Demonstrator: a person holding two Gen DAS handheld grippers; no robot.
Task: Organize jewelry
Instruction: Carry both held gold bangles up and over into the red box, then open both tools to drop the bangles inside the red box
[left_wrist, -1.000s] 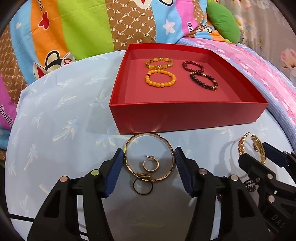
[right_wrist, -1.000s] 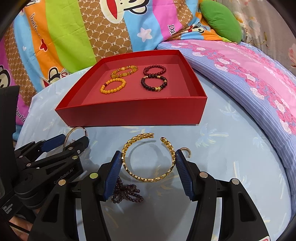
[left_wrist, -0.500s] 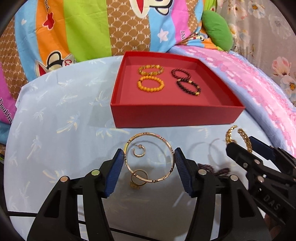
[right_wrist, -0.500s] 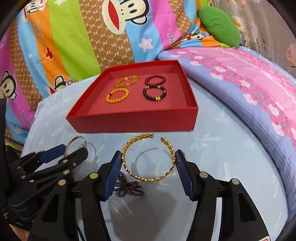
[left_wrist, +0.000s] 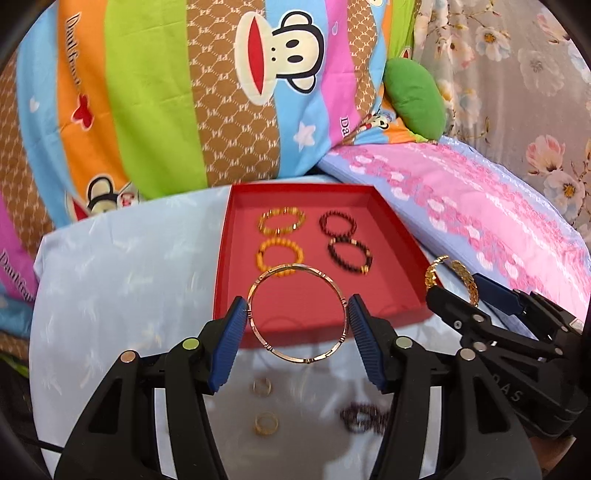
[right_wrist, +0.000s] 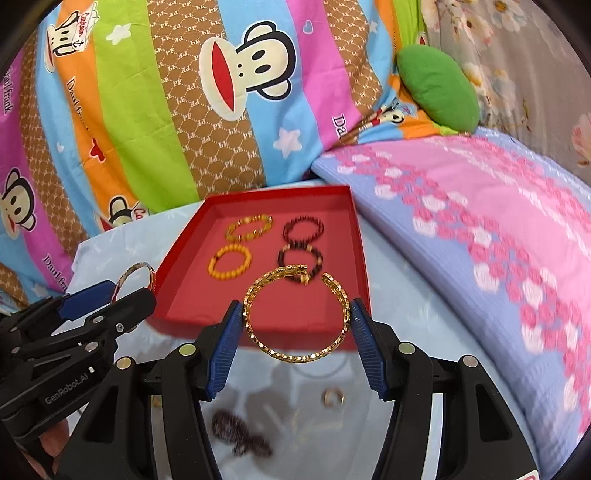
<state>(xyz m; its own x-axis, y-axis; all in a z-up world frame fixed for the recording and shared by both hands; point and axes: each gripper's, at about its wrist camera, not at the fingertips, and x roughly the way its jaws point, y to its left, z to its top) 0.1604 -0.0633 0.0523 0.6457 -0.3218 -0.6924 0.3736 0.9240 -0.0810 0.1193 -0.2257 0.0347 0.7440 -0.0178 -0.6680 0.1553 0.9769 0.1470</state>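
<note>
My left gripper (left_wrist: 297, 332) is shut on a thin rose-gold bangle (left_wrist: 258, 334), held in the air over the near edge of the red tray (left_wrist: 221, 266). My right gripper (right_wrist: 296, 330) is shut on an open gold chain-link cuff (right_wrist: 255, 295), also lifted above the tray's (right_wrist: 177, 258) front wall. Several bead bracelets lie in the tray: two yellow ones (left_wrist: 280, 254) and two dark ones (left_wrist: 349, 253). Each gripper shows at the side of the other's view, the right gripper (left_wrist: 476, 295) and the left gripper (right_wrist: 110, 295).
On the pale blue cloth (left_wrist: 110, 295) below lie two small gold rings (left_wrist: 264, 422), an ear cuff (right_wrist: 332, 397) and a dark bead bracelet (right_wrist: 236, 432). A striped cartoon pillow (left_wrist: 184, 92), a pink-flowered quilt (right_wrist: 480, 240) and a green cushion (right_wrist: 439, 88) surround the cloth.
Both grippers have risen with their bangles off the cloth and now hang over the tray's front edge. The small rings and dark beads stayed on the cloth below.
</note>
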